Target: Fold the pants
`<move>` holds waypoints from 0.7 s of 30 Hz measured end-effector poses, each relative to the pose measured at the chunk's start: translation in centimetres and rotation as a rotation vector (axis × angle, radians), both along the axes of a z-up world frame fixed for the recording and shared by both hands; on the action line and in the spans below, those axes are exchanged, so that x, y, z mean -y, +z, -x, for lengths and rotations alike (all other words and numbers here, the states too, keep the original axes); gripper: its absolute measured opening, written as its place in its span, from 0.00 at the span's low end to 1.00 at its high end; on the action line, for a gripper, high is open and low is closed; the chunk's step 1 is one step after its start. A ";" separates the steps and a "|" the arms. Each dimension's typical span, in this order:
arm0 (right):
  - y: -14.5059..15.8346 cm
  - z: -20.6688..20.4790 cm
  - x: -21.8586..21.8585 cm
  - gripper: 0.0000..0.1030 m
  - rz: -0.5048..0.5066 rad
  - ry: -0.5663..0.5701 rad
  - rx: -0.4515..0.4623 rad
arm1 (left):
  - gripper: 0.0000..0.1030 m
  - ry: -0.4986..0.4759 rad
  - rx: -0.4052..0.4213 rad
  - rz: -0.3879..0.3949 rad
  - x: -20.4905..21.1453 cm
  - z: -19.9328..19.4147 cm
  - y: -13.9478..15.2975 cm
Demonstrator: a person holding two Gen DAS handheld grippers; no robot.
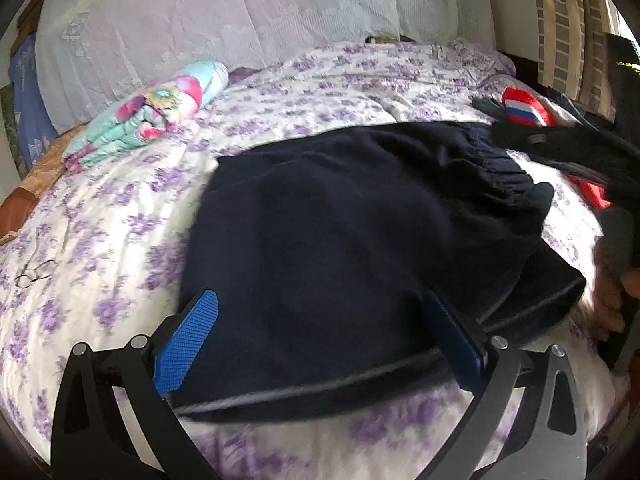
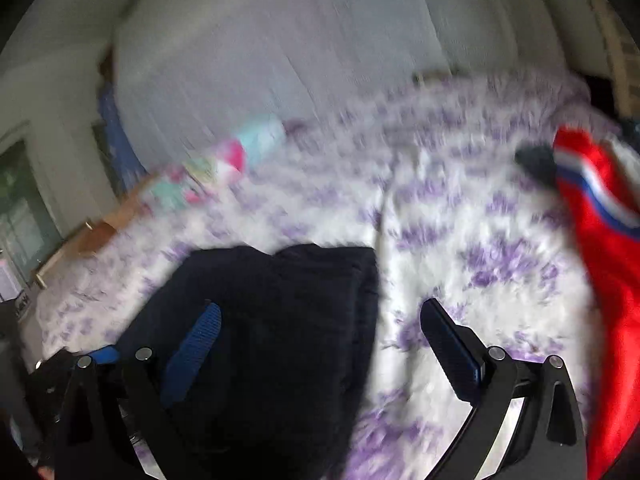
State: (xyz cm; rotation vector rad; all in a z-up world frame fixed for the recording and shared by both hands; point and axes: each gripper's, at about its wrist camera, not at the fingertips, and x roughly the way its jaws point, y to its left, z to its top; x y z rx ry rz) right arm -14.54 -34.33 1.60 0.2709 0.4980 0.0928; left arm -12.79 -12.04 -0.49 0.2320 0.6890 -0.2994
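Dark navy pants (image 1: 360, 248) lie folded over on the floral bedspread (image 1: 120, 208), waistband toward the far right. My left gripper (image 1: 320, 308) is open, its blue pads wide apart just above the pants' near edge, holding nothing. In the blurred right wrist view the same pants (image 2: 280, 320) lie at lower left. My right gripper (image 2: 320, 320) is open and empty; its left finger is over the pants and its right finger over the bedspread (image 2: 460, 240).
A folded floral cloth (image 1: 160, 108) lies at the far left of the bed. A red garment with white and blue stripes (image 2: 600, 260) and dark clothes (image 1: 560, 148) lie at the right. A white lace curtain (image 1: 240, 12) hangs behind.
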 end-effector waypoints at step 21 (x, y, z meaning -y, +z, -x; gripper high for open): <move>-2.7 1.6 -13.1 0.97 0.409 0.320 -0.232 | 0.96 0.004 -0.421 0.075 -0.2 -17.0 0.1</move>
